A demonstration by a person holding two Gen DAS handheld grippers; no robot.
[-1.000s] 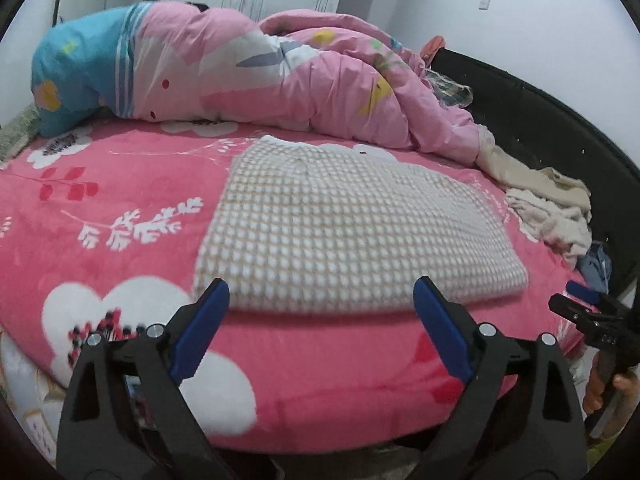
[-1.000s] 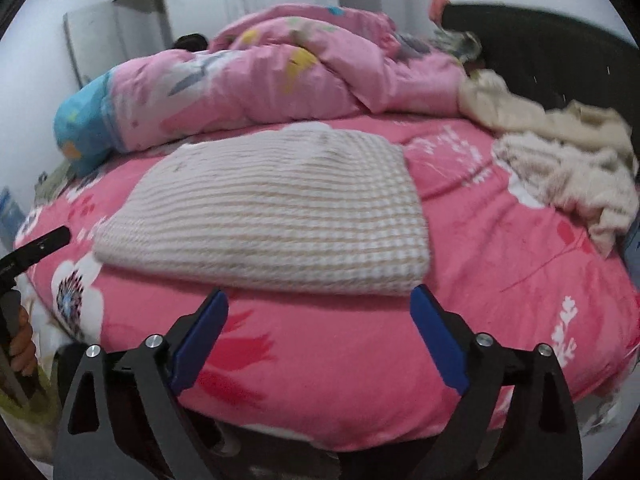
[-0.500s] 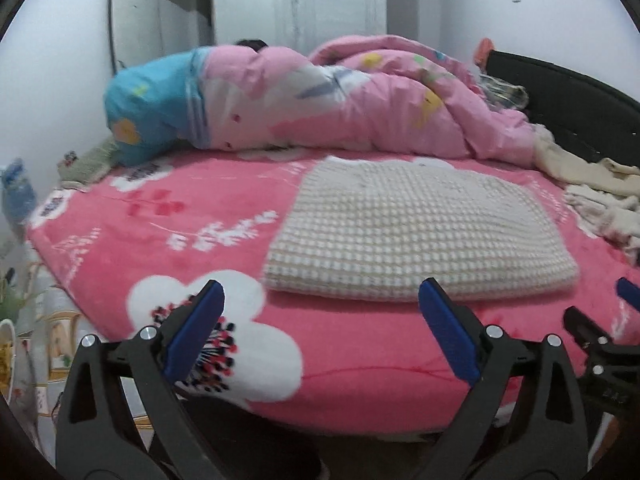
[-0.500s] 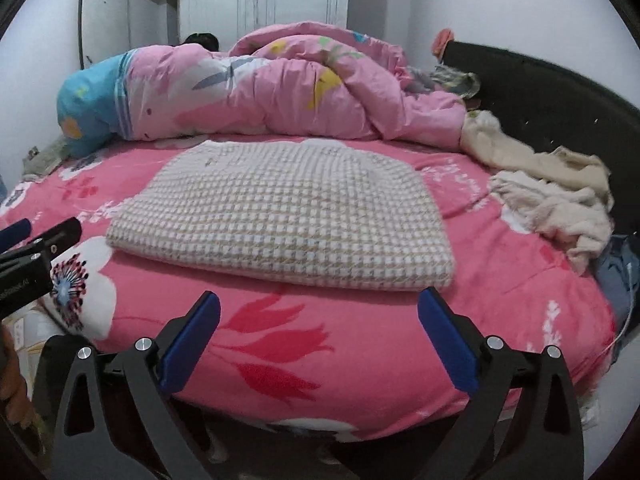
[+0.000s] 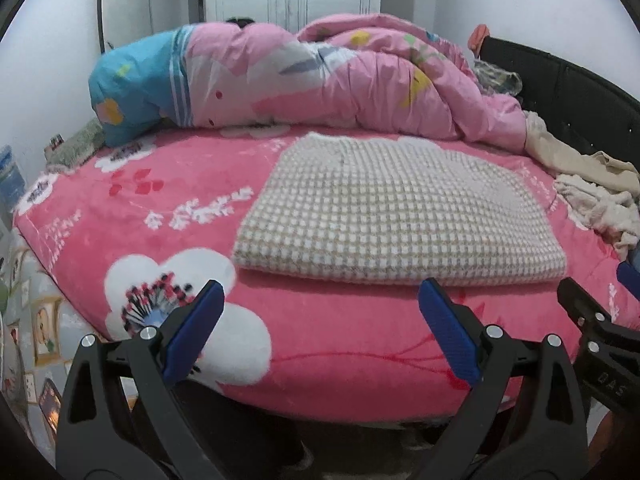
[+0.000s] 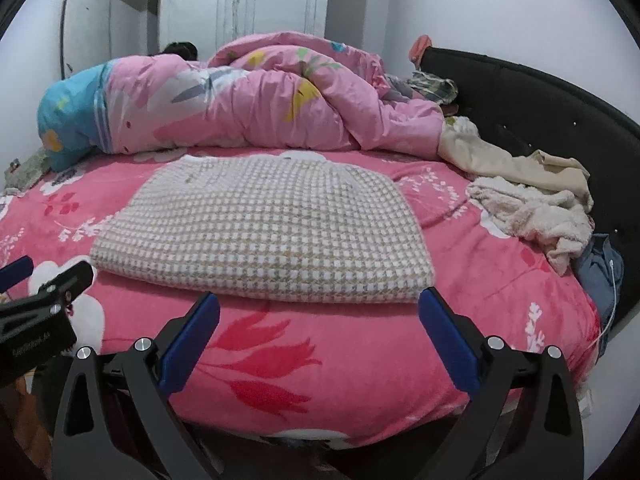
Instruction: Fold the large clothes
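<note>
- since 1 s ago both grippers have pulled back and levelled out; the bed edge sits lower in both views now, and more of the wall and wardrobe shows.
- left gripper (image 5: 320, 316) released, jaws wide apart, nothing between them.
- right gripper (image 6: 318, 316) also spread wide, empty.
- checked knit garment (image 5: 396, 216) lies folded flat on the pink floral bed cover (image 5: 180, 200), ahead of both grippers, apart from them.
- its long axis runs left-right, near folded edge facing the grippers.
- left gripper faces the near-left corner, right gripper the near-right corner; about equally near, my guess.
- judgement: this fold looks finished, or 1 more fold across is due.
- unfolded cream clothes (image 6: 532, 208) heaped to the right, nearer the right gripper.
- pink duvet (image 5: 340, 80) bunched behind.
</note>
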